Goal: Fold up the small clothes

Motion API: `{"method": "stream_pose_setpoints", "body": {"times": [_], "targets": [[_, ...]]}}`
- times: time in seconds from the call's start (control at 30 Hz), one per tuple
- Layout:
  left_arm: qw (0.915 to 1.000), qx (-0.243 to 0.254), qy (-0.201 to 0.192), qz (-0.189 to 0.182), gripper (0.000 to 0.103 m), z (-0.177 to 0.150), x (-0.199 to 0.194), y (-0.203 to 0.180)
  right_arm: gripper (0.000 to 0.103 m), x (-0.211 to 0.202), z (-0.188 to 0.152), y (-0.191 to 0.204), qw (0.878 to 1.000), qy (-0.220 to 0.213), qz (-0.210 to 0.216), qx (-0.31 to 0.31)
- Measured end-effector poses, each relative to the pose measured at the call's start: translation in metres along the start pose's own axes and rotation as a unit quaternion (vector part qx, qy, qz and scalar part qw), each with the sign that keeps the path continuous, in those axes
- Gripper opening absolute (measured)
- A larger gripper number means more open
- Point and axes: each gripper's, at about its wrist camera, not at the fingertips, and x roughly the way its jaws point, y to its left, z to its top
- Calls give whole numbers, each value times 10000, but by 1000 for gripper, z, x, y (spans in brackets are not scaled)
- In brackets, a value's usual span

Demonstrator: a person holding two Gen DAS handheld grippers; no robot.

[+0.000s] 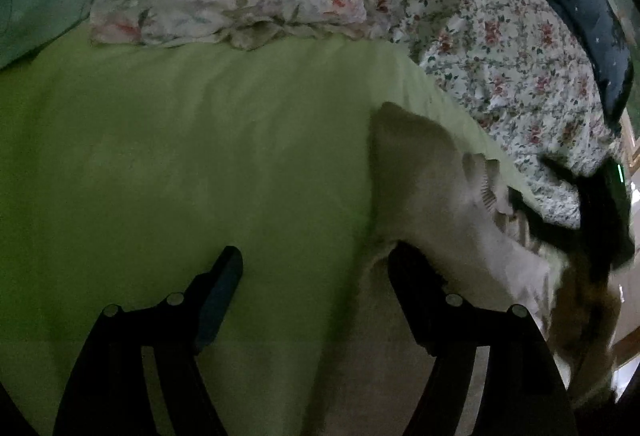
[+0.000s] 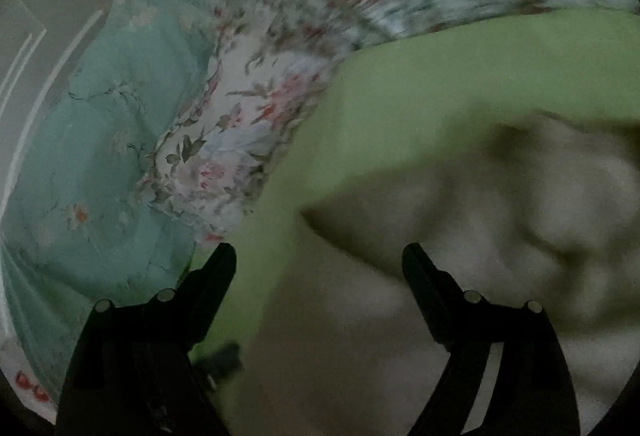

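- White garment [image 1: 424, 188] lies rumpled on the green sheet [image 1: 180, 140], right of the left gripper [image 1: 316, 268]; no neat fold showing, so most work seems left.
- Left gripper gapes wide, holding nothing.
- Right gripper [image 2: 320, 264] also wide open, empty, over the garment's near edge.

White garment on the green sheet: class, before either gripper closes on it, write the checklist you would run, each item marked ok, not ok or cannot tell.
1. Left gripper open: ok, its fingers stand wide apart.
2. Right gripper open: ok, also spread wide.
3. White garment within reach: ok, it lies on the green sheet at the left gripper's right finger.
4. Cloth between the left fingers: not ok, mostly bare sheet lies there.
5. Cloth between the right fingers: ok, white fabric fills much of the gap.
6. Garment lying flat: cannot tell, the right wrist view is blurred and shows rumples.
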Motion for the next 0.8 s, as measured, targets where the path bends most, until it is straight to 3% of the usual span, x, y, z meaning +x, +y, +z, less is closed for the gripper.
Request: {"method": "stream_pose_setpoints", "body": {"times": [0.1,0.17,0.27,0.33,0.5,0.57,0.6,0.63,0.7,0.8], "targets": [[9996,290,-24,-14,76,12,3,-24,86,-57,-34,-19,9982,-371,-415,208],[9985,545,-86,53,76,17,7,-40,86,-101,-57,-34,9920,-723,-960,375],[9954,890,-128,315,77,25,17,-57,86,-158,-85,-52,9730,-1206,-1886,566],[9934,1024,-36,508,77,30,32,-60,86,-184,-97,-61,9622,-1386,-2250,665],[9888,1163,345,874,78,25,62,-54,84,-191,-108,-80,9504,-982,-2887,609],[9878,1193,314,945,79,21,65,-52,72,-176,-110,-87,9503,-700,-2966,635],[9873,1219,295,974,79,20,65,-53,40,-169,-110,-90,9529,-583,-2900,670],[9866,1246,285,1012,79,19,65,-54,18,-161,-110,-91,9551,-447,-2842,711],[9855,1259,260,1105,79,20,65,-56,9,-163,-107,-86,9578,-567,-2753,606],[9848,1216,241,1213,83,20,68,-54,8,-184,-98,-72,9539,-1049,-2769,497]]}}
